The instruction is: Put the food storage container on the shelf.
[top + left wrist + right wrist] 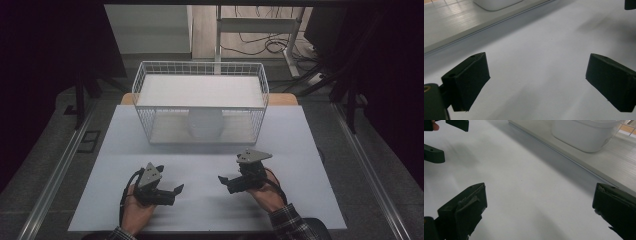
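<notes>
Left claw (167,186): released, jaws spread wide, nothing between them; it hovers low over the surface (300,200) at about 7 o'clock, aimed toward 3 o'clock.
Right claw (225,181): released, jaws wide apart and empty; it sits at about 5 o'clock, aimed toward 9 o'clock, facing the left claw with a gap between.
Work item: white container (205,124), rounded, standing on the lower floor of the white wire basket (145,85) at 12 o'clock, well apart from both claws.
Basket layout: a white shelf panel (200,90) lies across the top, directly above the container; the near side appears open, though this cannot be confirmed.
Risk 1: a high approach likely drives a claw into the shelf panel or the front rim. Cause: low clearance above the container.
Risk 2: a push on the wire wall may slide the light basket toward 12 o'clock. Cause: nothing anchors it visibly.
Risk 3: the smooth, curved wall may slip out of one claw. Cause: small contact area.
Risk 4: claws may collide. Cause: both enter one narrow opening.
</notes>
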